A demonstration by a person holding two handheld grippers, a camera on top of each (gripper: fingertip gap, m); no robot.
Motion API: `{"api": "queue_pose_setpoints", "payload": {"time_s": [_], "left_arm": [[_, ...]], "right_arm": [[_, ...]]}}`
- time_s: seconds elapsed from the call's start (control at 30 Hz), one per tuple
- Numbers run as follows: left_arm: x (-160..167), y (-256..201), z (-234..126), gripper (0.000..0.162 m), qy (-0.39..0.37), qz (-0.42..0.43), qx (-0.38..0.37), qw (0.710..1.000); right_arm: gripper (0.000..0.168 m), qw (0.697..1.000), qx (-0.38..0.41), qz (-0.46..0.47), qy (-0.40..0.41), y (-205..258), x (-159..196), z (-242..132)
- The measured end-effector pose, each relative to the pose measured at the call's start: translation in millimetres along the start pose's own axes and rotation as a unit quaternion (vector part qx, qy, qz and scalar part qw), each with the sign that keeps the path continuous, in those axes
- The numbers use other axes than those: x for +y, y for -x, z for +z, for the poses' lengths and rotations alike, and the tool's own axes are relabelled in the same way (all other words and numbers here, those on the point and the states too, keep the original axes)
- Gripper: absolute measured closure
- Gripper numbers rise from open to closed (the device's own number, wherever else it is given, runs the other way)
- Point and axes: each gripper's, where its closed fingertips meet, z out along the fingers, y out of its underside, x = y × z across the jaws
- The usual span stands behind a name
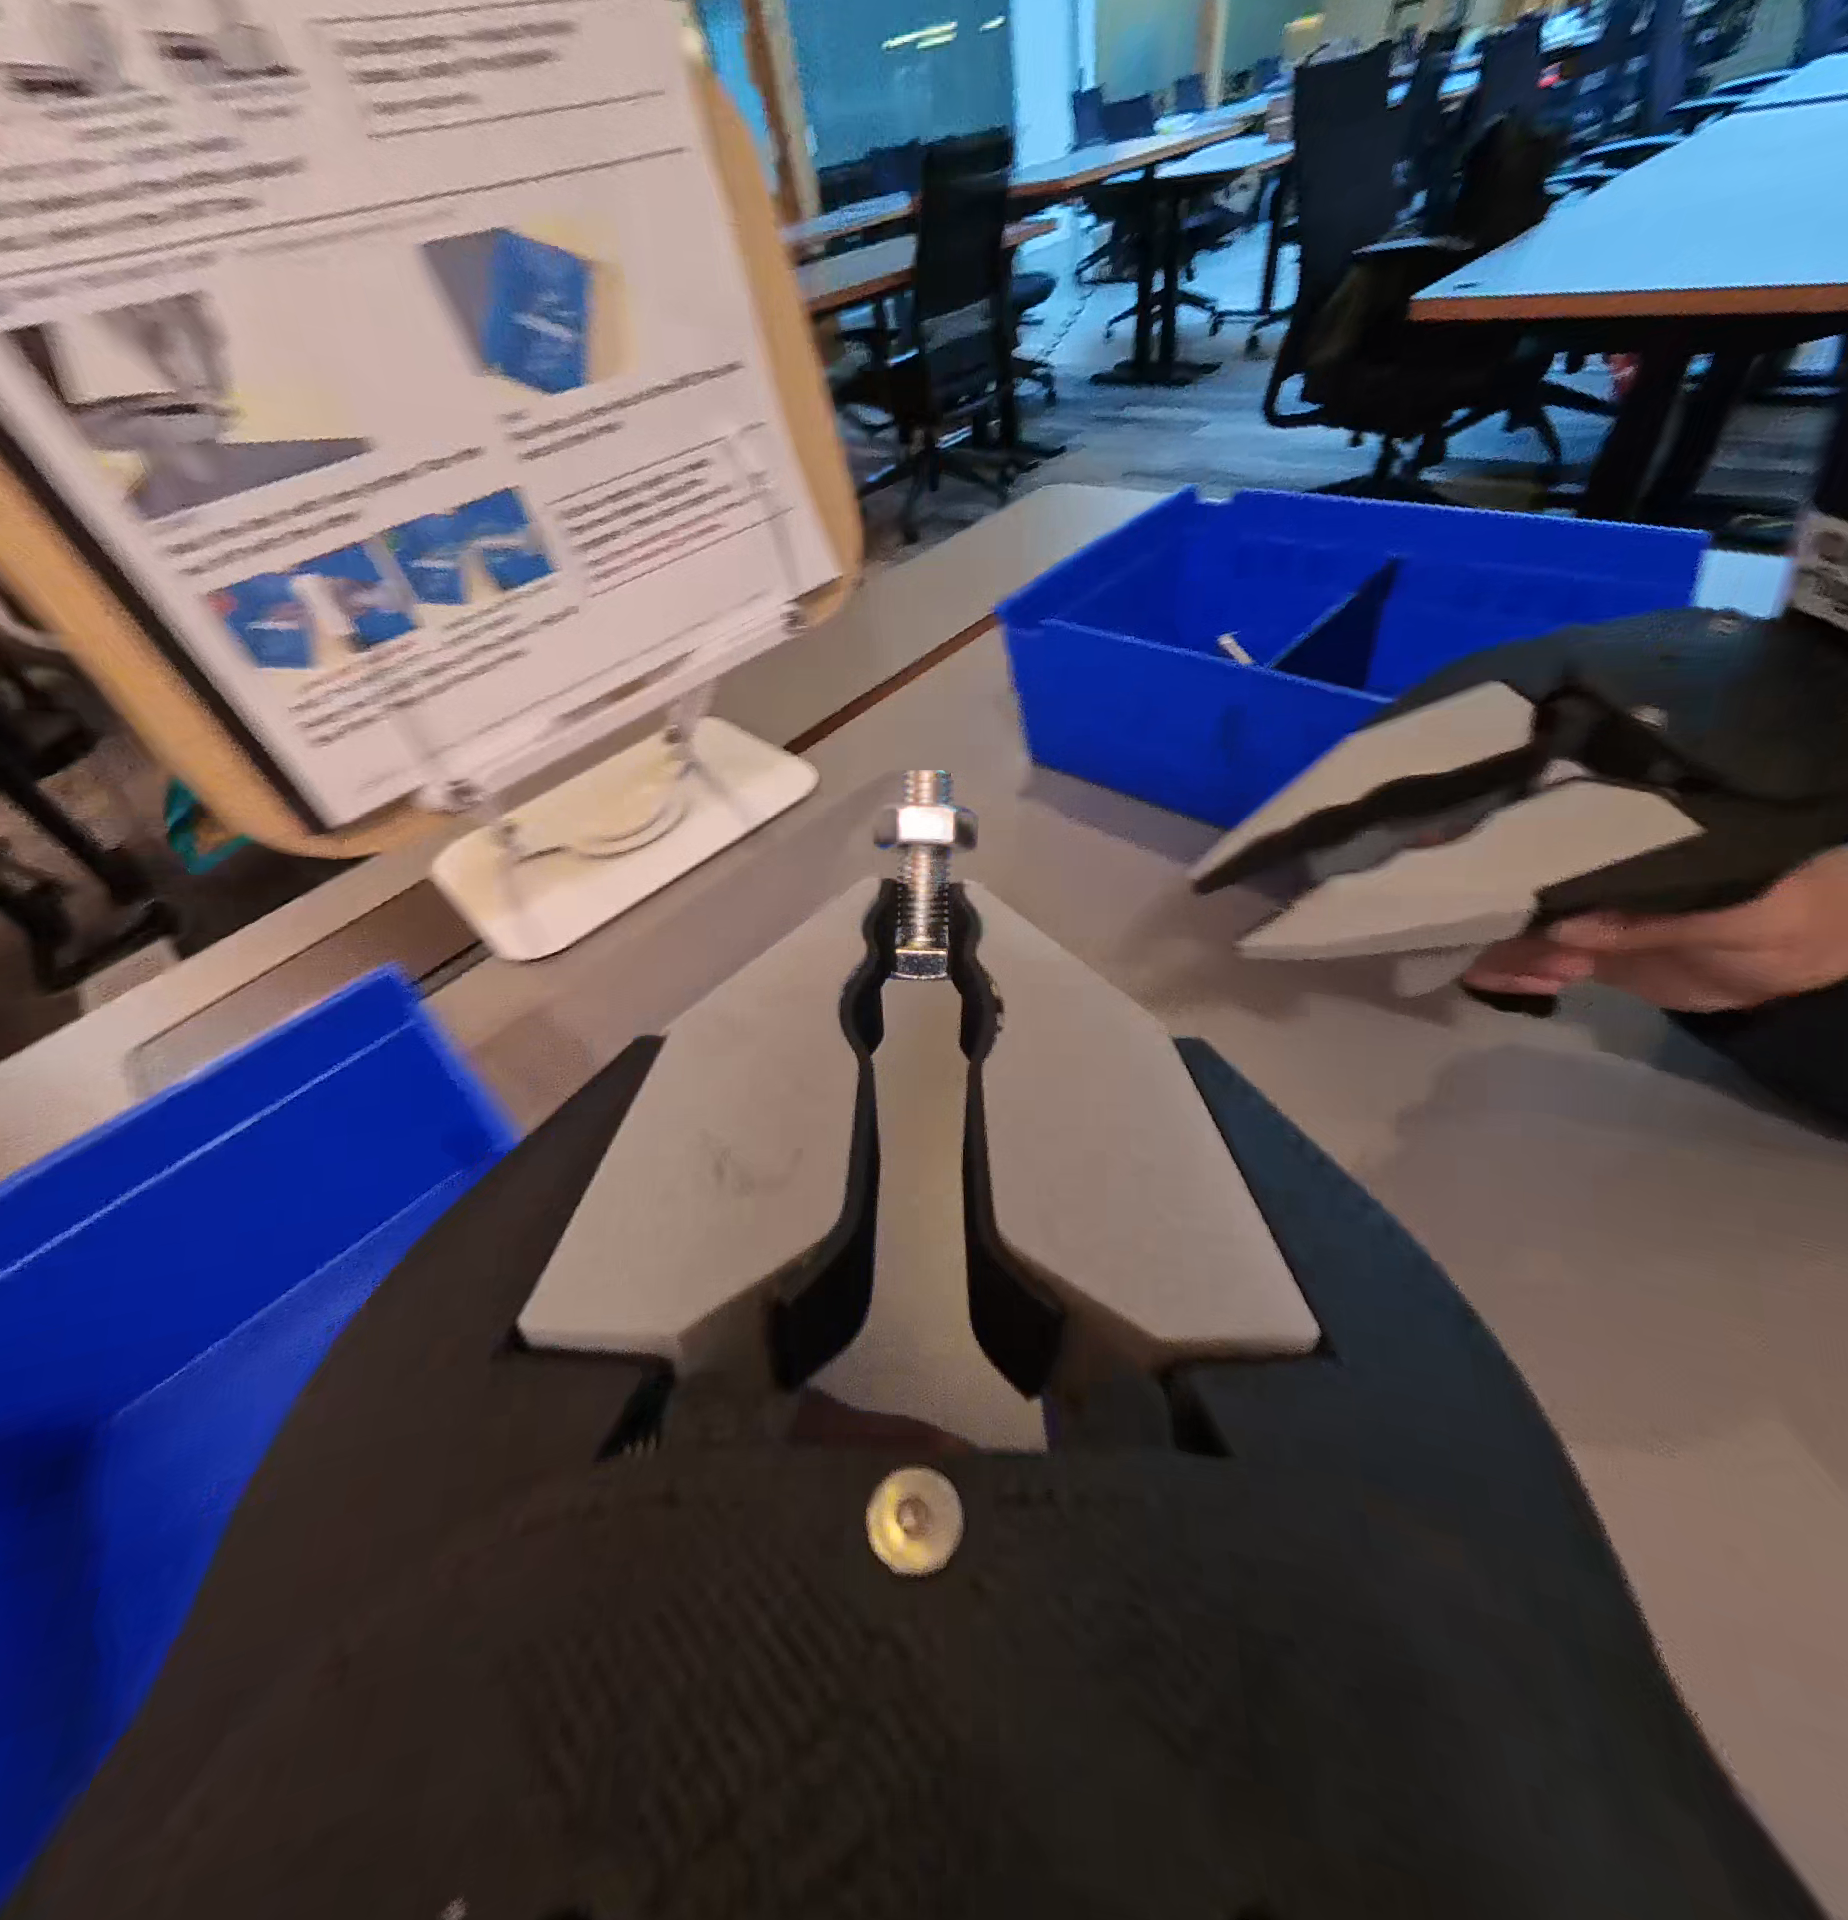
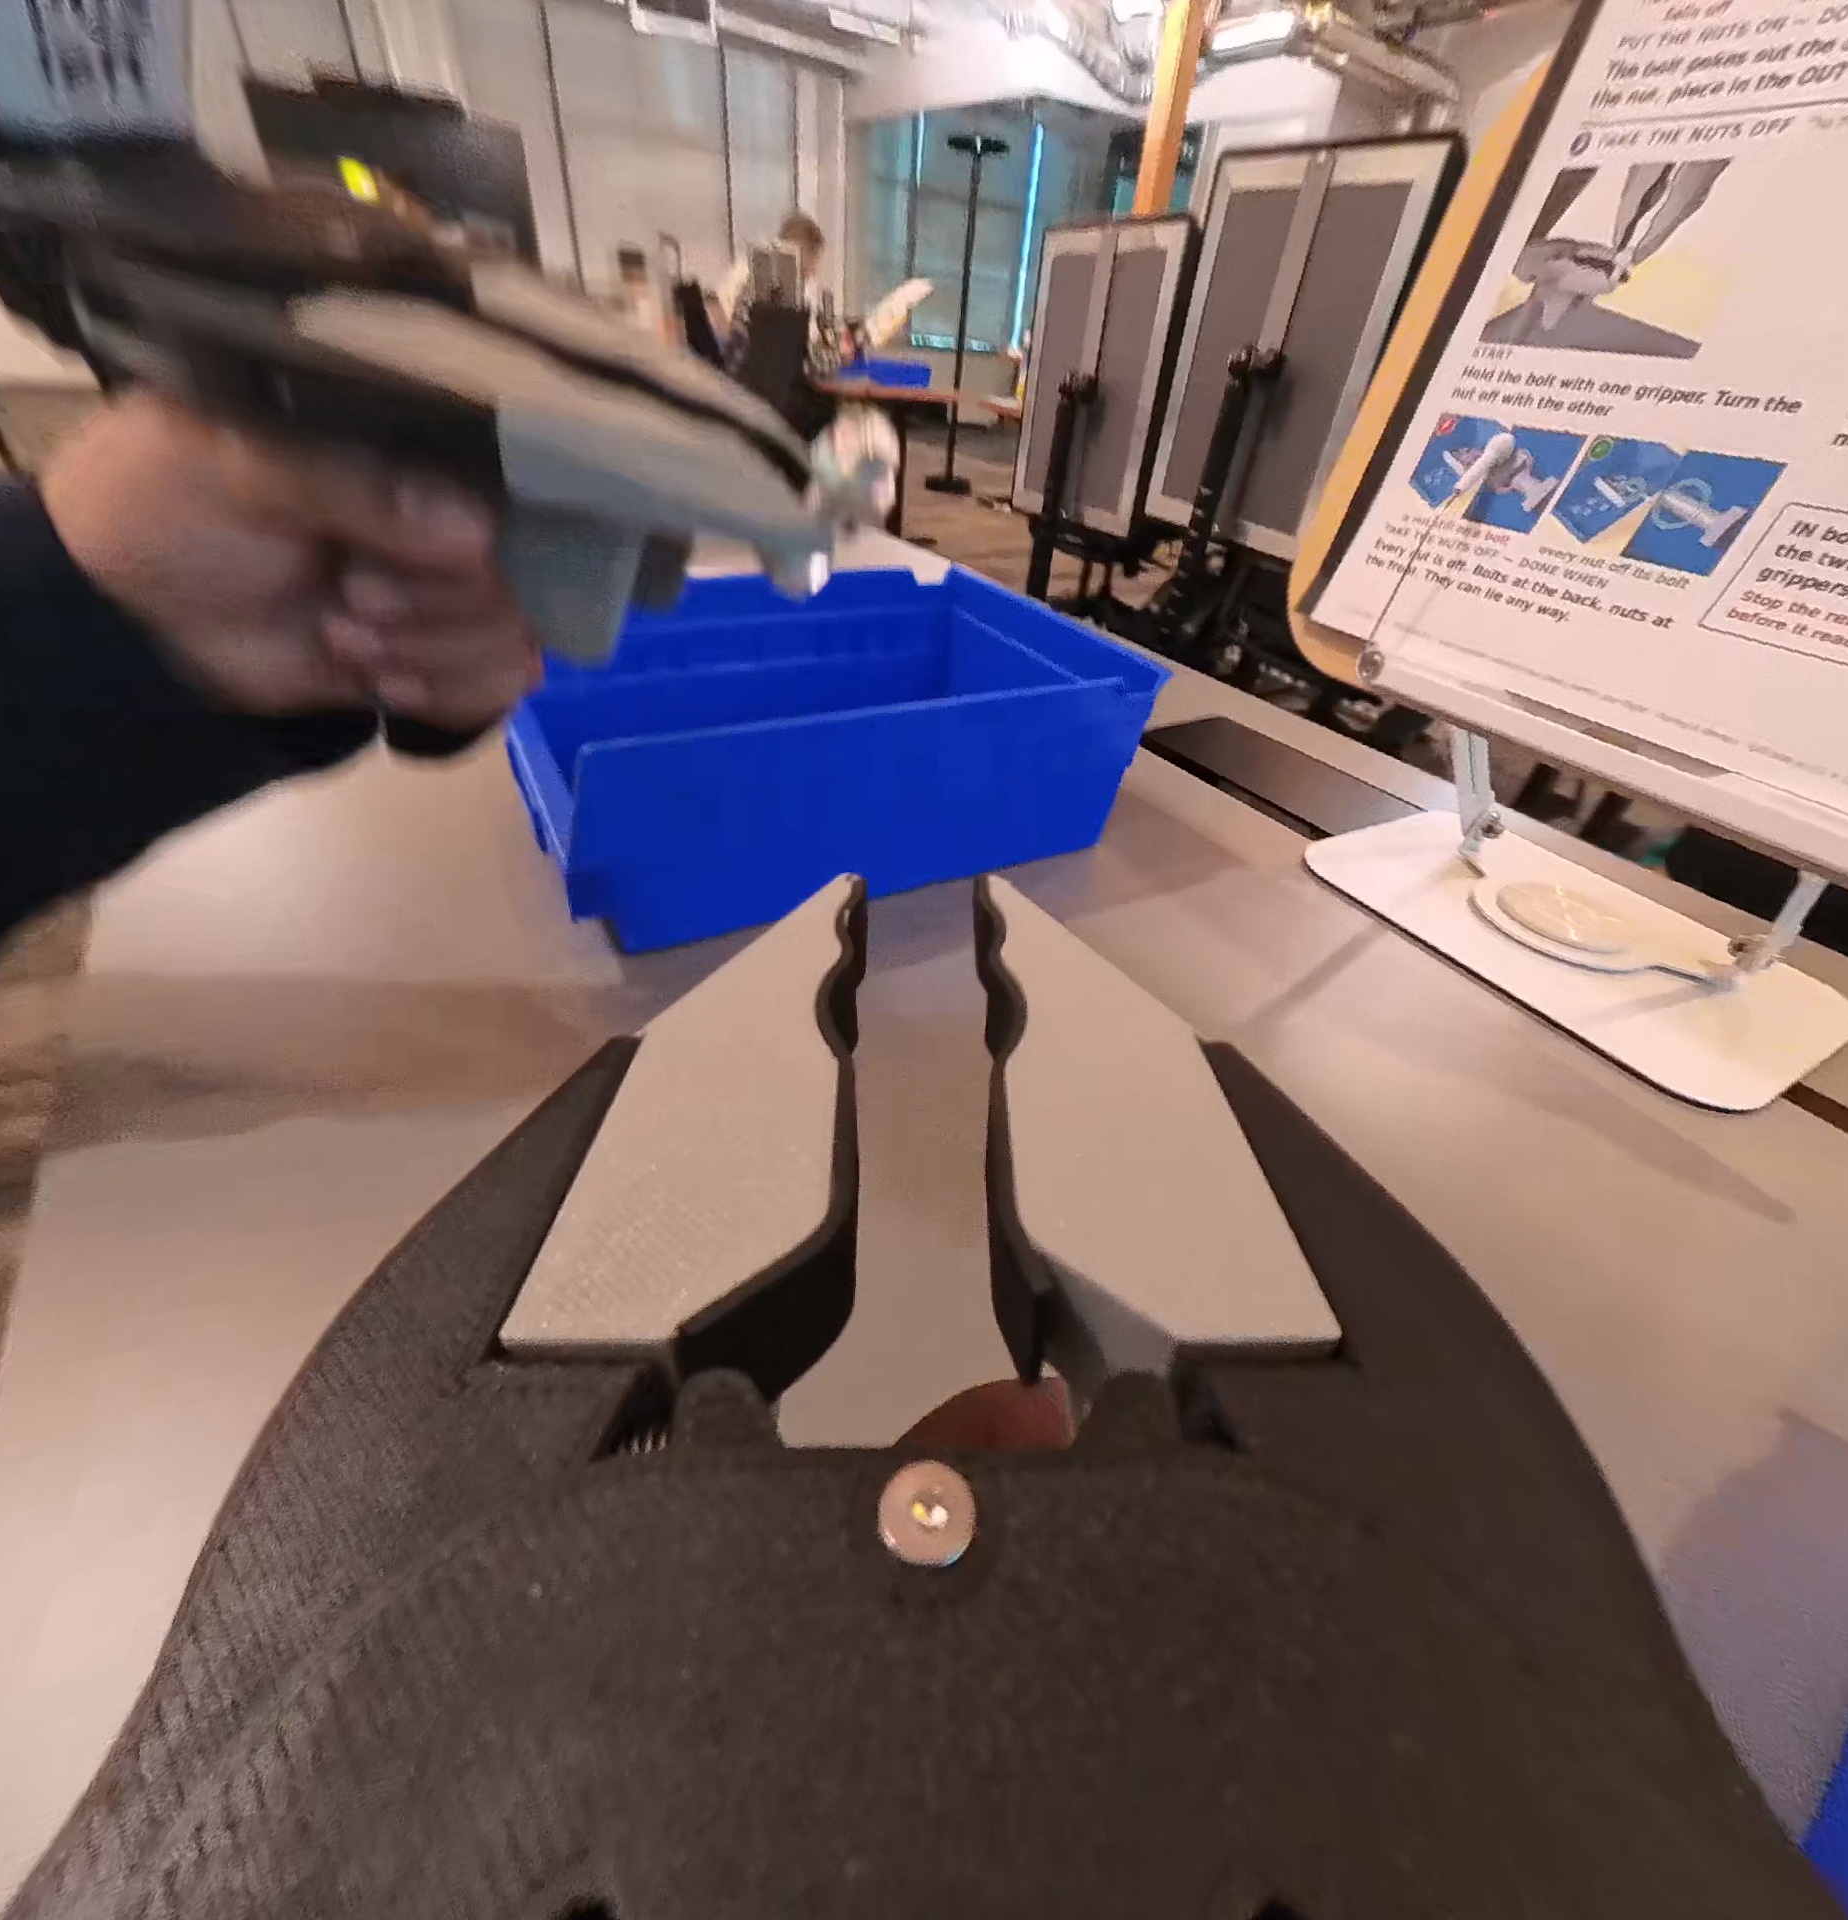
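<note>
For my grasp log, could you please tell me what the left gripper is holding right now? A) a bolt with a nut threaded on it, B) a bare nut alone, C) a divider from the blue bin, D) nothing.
A: in the left wrist view the left gripper is shut on the bolt near its head, with the nut threaded on the shaft above the fingertips.

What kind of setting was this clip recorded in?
Most likely an open-plan office or lab set up for recording: rows of desks and black office chairs, an instruction sheet on a stand, and blue parts bins on the grey table.
</note>
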Motion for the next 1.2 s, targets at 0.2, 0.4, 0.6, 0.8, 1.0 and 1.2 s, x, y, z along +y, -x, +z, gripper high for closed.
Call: {"api": "queue_pose_setpoints", "payload": {"time_s": [0.2, 0.4, 0.6, 0.8, 1.0, 1.2], "left_arm": [[35.5, -56.6, 53.2, 0.155, -0.015, 0.020, 0.016, 1.000], [59.0, -78.0, 82.1, 0.155, -0.026, 0.009, 0.057, 0.998], [72.0, -76.8, 85.9, 0.155, -0.025, 0.032, 0.044, 0.998], [66.1, -80.8, 82.2, 0.155, -0.039, 0.028, 0.047, 0.998], [61.9, -75.8, 79.0, 0.155, -0.050, 0.027, 0.037, 0.998], [58.1, -72.0, 76.9, 0.155, -0.065, 0.027, 0.035, 0.997]], "right_arm": [[0.157, 0.996, 0.049, 0.040, -0.063, -30.6, -22.1, -23.3], [0.146, 0.997, 0.049, 0.059, -0.024, -30.3, -8.7, -14.3], [0.138, 0.995, 0.024, 0.096, -0.008, -21.0, -1.0, -5.2], [0.133, 0.995, 0.024, 0.097, 0.003, -19.9, 5.1, 0.8], [0.132, 0.994, 0.024, 0.109, -0.009, -23.9, 4.8, 0.8], [0.133, 0.989, -0.003, 0.142, -0.028, -20.8, -1.1, -1.1]]}}
